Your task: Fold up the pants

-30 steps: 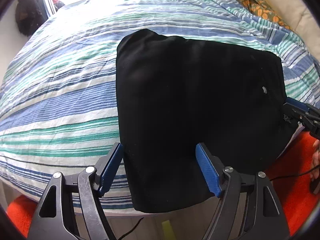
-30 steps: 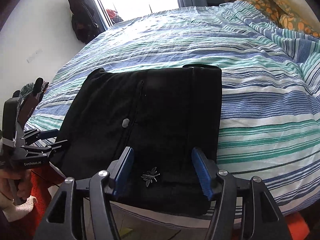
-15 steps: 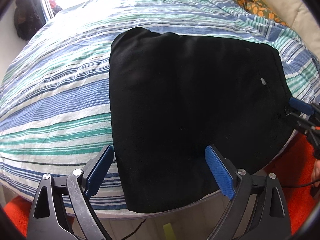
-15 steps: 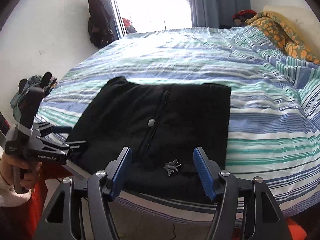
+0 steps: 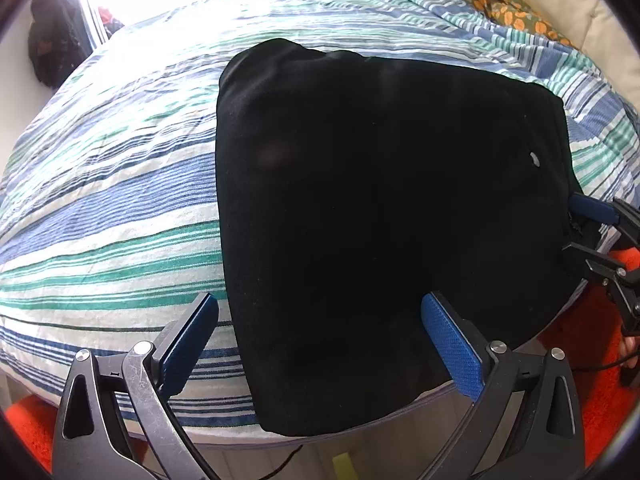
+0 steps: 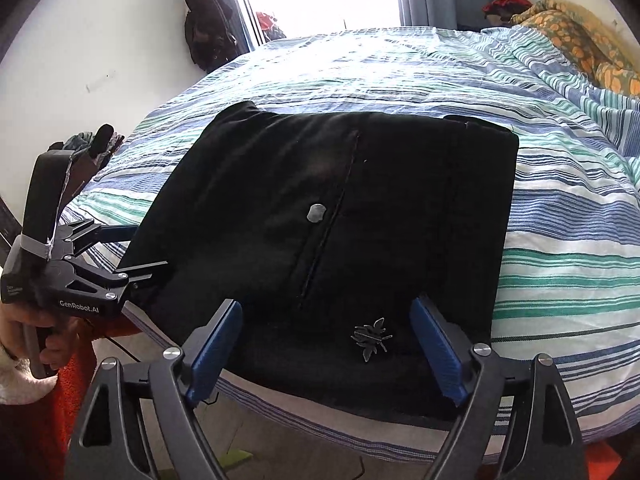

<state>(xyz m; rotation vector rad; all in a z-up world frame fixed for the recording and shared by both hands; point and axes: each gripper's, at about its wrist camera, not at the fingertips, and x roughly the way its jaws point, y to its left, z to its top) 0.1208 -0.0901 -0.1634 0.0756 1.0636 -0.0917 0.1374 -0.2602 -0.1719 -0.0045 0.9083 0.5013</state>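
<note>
You had the black pants (image 5: 380, 220) lying folded into a rough square on the striped bed cover (image 5: 100, 200), their near edge hanging just over the side of the bed. Your left gripper (image 5: 320, 340) hovered over the near left corner, its jaws opening wide with cloth under them but nothing pinched. Your right gripper (image 6: 326, 344) sat over the near edge by the small insect emblem (image 6: 371, 338), jaws also opening, empty. The fabric looked soft, limp and light, likely to sag and slide unless you took both near corners through all layers at once.
</note>
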